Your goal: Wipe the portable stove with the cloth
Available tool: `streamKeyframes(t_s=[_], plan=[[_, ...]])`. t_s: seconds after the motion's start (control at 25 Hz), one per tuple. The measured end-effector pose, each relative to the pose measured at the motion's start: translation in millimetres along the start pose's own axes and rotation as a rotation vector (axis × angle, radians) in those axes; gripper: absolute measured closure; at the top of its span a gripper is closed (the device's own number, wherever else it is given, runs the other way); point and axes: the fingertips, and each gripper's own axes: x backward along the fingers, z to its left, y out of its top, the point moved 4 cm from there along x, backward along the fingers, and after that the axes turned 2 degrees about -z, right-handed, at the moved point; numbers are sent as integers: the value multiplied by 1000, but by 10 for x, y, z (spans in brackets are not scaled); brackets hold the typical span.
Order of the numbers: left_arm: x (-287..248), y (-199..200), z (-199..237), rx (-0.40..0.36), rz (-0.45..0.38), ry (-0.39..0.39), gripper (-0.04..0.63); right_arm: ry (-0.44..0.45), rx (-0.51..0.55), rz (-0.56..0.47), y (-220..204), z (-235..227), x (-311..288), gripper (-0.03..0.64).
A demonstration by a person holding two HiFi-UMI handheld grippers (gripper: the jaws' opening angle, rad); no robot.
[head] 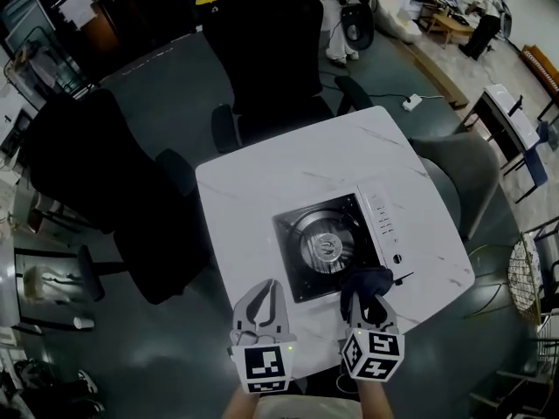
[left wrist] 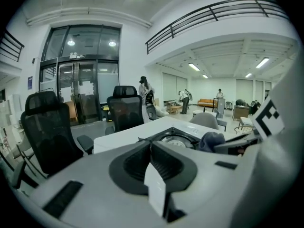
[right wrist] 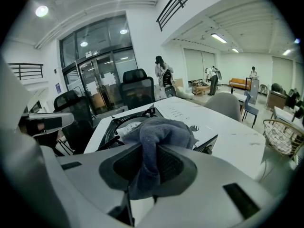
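The stove (head: 336, 244) sits on a white table (head: 262, 177), nearer the person's edge, with its round burner (head: 325, 245) on the left and a white panel with a knob (head: 397, 258) on the right. Only the head view shows this layout from above. It also shows both grippers low over the near table edge, side by side.

The right gripper (right wrist: 153, 148) has its jaws clamped on a dark cloth (right wrist: 159, 129). Its own view shows the fabric pinched in the middle and bunched up above the jaws. In the head view the cloth lies over the stove's near right corner and seems to touch it, though contact is hard to confirm from above.

The left gripper (left wrist: 151, 145) is left of the stove's near corner. Its own view shows the jaws pressed together with nothing between them, which the head view leaves unclear. That view also catches the cloth and the right gripper's marker cube at its right edge.

Two black chairs (head: 271, 51) stand beyond the table.
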Motion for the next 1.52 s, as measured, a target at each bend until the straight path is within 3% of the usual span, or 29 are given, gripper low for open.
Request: streamKeyframes(t_s=[0.76,1.52], plan=[[-26,-134,49,48,48,40,572,63,86,89,-103,169,-106,528],[233,-307,219,66,51,67,572,155,118,179,-455,639,64,528]])
